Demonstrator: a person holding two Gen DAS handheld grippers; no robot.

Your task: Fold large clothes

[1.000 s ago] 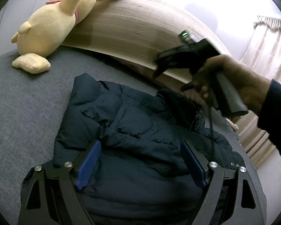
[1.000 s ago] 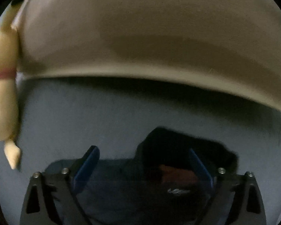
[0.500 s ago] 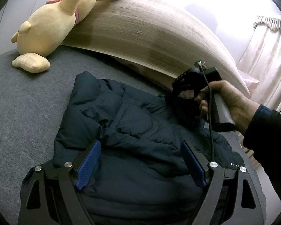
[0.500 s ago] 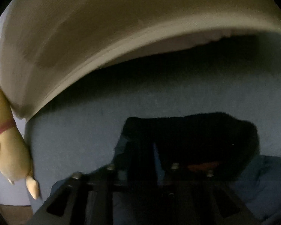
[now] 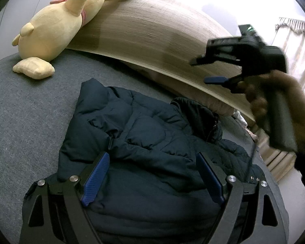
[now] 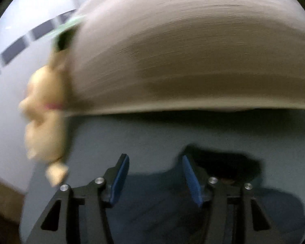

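Dark navy puffer jacket (image 5: pixel 144 146) lies bunched on grey bed (image 5: pixel 26 109), near headboard (image 5: pixel 148 40). Left hand-held gripper (image 5: pixel 152 174) wide apart over jacket, gripping nothing. Right hand-held gripper (image 6: pixel 155 178) above collar, jaws just been opening, nothing between them.

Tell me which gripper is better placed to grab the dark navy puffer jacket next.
Probably left: the left gripper hangs open low over the dark navy puffer jacket, while the right gripper is raised clear, empty, its jaws just opening.
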